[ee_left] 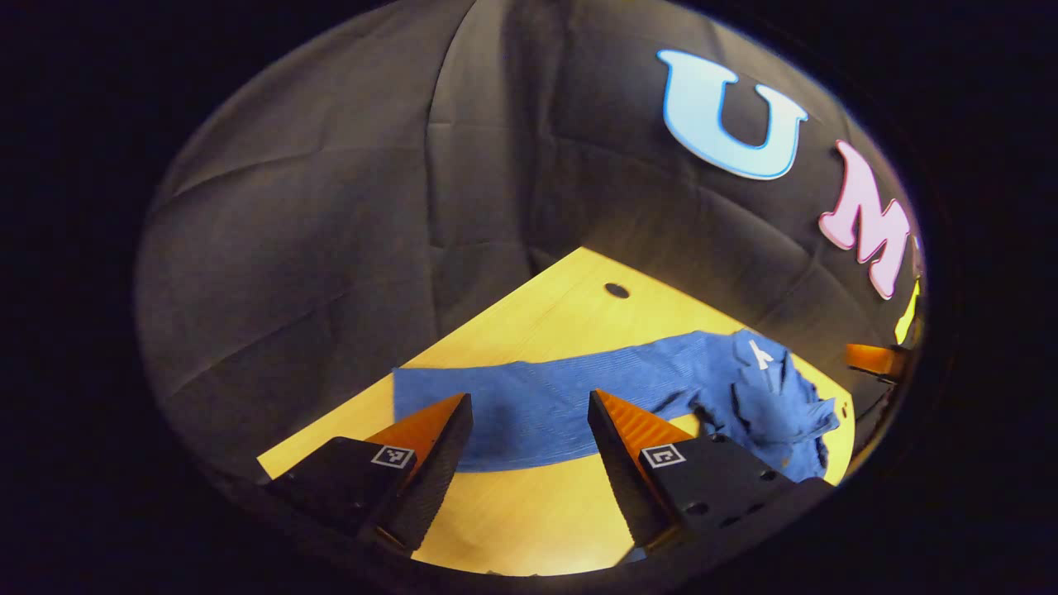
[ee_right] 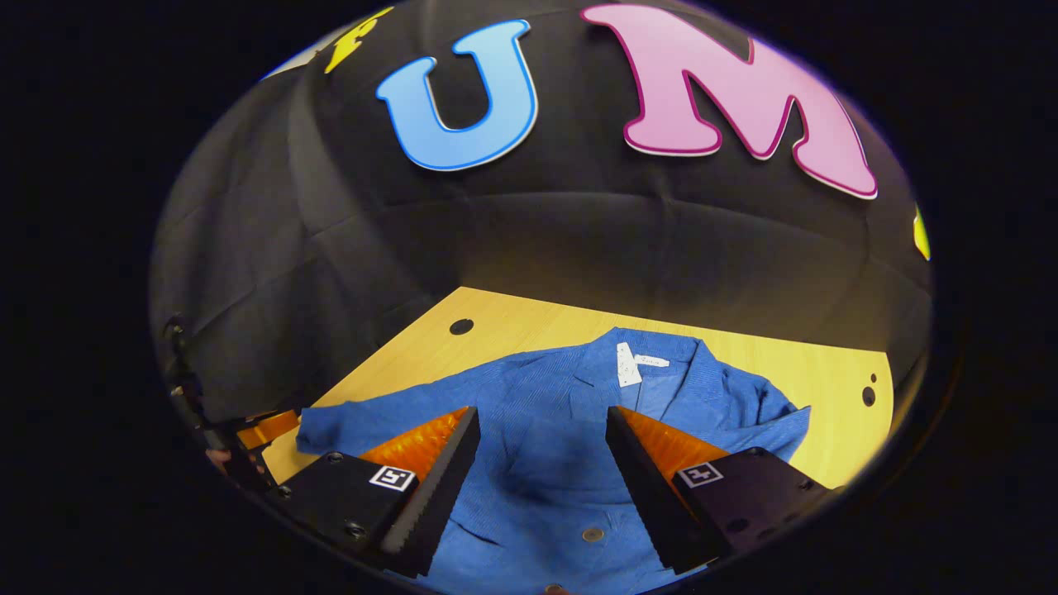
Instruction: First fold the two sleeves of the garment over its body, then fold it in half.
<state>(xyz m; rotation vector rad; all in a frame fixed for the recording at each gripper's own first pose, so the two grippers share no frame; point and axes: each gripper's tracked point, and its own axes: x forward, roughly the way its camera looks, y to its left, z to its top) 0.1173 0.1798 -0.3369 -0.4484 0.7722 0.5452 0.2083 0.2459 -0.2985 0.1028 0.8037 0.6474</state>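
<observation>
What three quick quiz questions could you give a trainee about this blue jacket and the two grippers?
1. True or false: the left gripper is shut on the sleeve of the blue jacket.
2. Multiple choice: the right gripper hangs over the jacket's A) body, B) outstretched sleeve, C) white neck label.
3. Fill in: the jacket lies on a ____ table.

Key:
1. False: its fingers stand apart, nothing between them.
2. A: buttons of the jacket's front show between its open fingers.
3. Wooden.
</observation>
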